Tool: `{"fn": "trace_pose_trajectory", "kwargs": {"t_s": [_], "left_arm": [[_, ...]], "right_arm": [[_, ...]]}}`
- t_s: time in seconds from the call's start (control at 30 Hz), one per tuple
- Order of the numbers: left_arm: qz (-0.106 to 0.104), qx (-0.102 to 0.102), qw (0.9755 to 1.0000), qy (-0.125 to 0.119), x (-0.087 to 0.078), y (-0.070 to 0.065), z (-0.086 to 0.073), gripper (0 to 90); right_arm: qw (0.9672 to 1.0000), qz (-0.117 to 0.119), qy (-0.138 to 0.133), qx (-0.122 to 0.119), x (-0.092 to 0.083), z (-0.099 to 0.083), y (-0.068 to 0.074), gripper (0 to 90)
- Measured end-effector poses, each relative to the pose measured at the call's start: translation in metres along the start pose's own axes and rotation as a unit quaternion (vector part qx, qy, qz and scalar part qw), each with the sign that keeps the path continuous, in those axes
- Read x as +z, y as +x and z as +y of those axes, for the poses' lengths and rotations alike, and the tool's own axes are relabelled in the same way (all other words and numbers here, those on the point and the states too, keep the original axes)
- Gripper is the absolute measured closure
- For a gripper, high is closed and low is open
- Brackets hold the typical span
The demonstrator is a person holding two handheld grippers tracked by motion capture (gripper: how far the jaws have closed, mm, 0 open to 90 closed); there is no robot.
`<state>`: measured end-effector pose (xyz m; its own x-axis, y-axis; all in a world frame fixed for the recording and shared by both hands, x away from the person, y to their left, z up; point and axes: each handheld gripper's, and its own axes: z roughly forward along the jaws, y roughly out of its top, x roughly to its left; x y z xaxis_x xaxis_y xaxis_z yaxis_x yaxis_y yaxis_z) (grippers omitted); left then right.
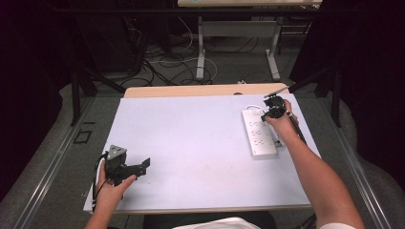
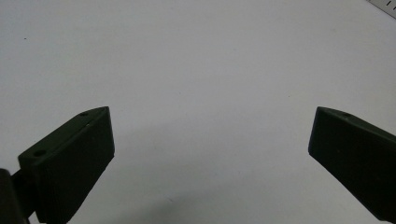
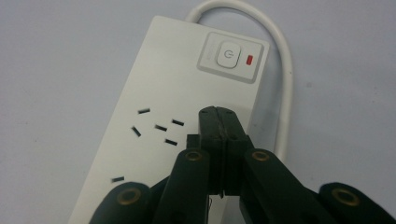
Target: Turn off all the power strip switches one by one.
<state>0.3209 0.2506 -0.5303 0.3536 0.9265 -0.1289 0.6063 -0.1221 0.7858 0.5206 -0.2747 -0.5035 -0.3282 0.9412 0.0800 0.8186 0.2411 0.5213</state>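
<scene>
We are holding the right gripper (image 3: 218, 112), jaws pressed together, over the strip (image 3: 177, 74) near the table's right edge, its switch (image 3: 227, 55) lying just ahead.

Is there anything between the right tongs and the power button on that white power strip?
Nothing visible. The right tongs, jaws shut together, hover over the power strip just short of the power button, with bare white casing between them. The cord loops off to the side.

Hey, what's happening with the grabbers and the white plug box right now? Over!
Right gripper shut, empty, tips over power strip, short of its button. Left gripper open, idle. Nothing in the way.
</scene>
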Motion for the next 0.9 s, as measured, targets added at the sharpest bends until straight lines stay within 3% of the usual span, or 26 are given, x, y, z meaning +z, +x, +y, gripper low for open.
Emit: {"fn": "trace_pose_trajectory", "kwargs": {"t_s": [0.23, 0.3, 0.6, 0.73, 0.77, 0.8, 0.9], "left_arm": [[0.002, 0.0, 1.0, 0.001, -0.0004, 0.0006, 0.0, 0.3], [0.001, -0.001, 1.0, 0.0, -0.0002, 0.0004, 0.0, 0.3], [0.002, 0.002, 1.0, 0.003, -0.0006, 0.0009, -0.0001, 0.3], [0.002, 0.0, 1.0, 0.001, -0.0004, 0.0007, -0.0001, 0.3], [0.002, 0.0, 1.0, 0.001, -0.0003, 0.0007, -0.0001, 0.3], [0.002, 0.002, 1.0, 0.003, -0.0004, 0.0009, -0.0001, 0.3], [0.002, 0.0, 1.0, 0.0, 0.0004, 0.0001, -0.0002, 0.3]], "right_arm": [[0.9999, 0.003, 0.005, -0.013, -0.0027, -0.0027, 0.0008, 90.0], [0.9999, 0.001, 0.01, -0.003, -0.0028, -0.0029, 0.0029, 90.0], [0.9998, -0.008, 0.02, -0.005, -0.0019, -0.005, 0.0011, 90.0], [0.9999, -0.004, 0.014, 0.001, -0.0005, -0.0075, -0.0016, 90.0], [0.9996, -0.007, 0.026, 0.003, -0.0011, -0.0077, -0.0017, 90.0], [0.9999, -0.003, 0.014, -0.002, -0.0001, -0.0092, -0.0032, 90.0], [0.9999, -0.001, 0.014, 0.0, -0.001, -0.0102, -0.0051, 90.0]]}}
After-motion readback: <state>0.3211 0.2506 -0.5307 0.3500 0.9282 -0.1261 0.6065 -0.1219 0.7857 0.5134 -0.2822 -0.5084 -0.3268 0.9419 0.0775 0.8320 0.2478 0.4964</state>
